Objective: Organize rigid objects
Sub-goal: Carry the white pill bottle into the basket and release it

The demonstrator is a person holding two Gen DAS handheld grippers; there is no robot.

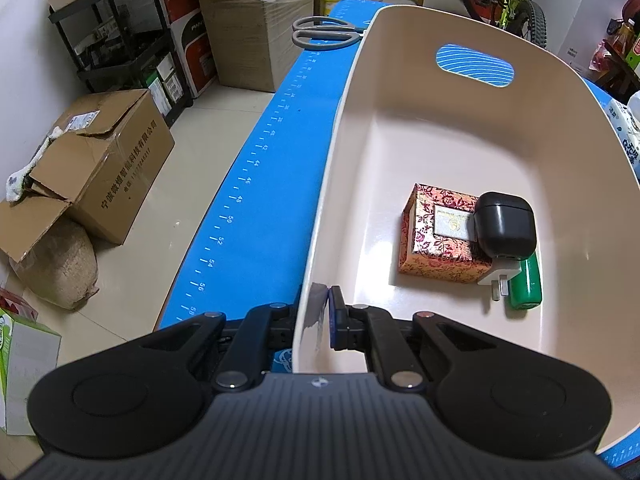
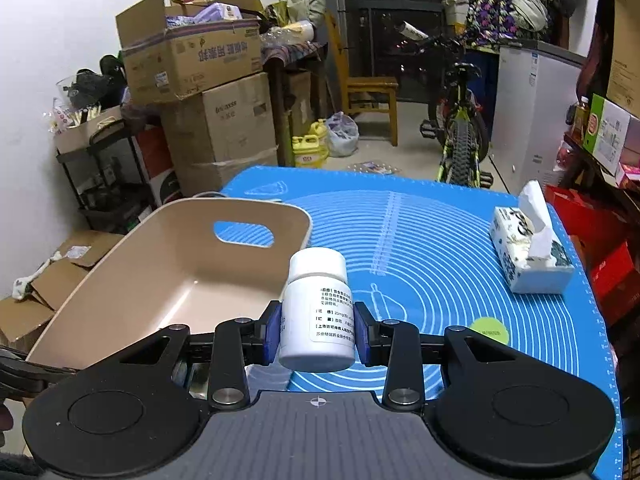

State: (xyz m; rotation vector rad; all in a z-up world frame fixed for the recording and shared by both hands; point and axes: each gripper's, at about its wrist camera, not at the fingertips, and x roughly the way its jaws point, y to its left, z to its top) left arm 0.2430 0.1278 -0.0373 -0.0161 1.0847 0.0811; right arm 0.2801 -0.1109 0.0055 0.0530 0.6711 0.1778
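A beige plastic basket (image 1: 400, 128) with a handle slot stands on the blue mat (image 1: 272, 168). My left gripper (image 1: 322, 312) is shut on its near rim, one pad inside the wall and one outside. Inside lie a red patterned box (image 1: 436, 236), a black charger case (image 1: 506, 224), a white plug (image 1: 498, 278) and a green cylinder (image 1: 526, 280). In the right wrist view my right gripper (image 2: 318, 330) is shut on a white pill bottle (image 2: 316, 312), held upright above the mat (image 2: 440, 248), just right of the basket (image 2: 160, 264).
Grey scissors (image 1: 324, 32) lie on the mat beyond the basket. A tissue box (image 2: 528, 256) stands at the mat's right side. A round green sticker (image 2: 490, 330) lies near the front. Cardboard boxes (image 1: 104, 168), a shelf and a bicycle (image 2: 460, 136) surround the table.
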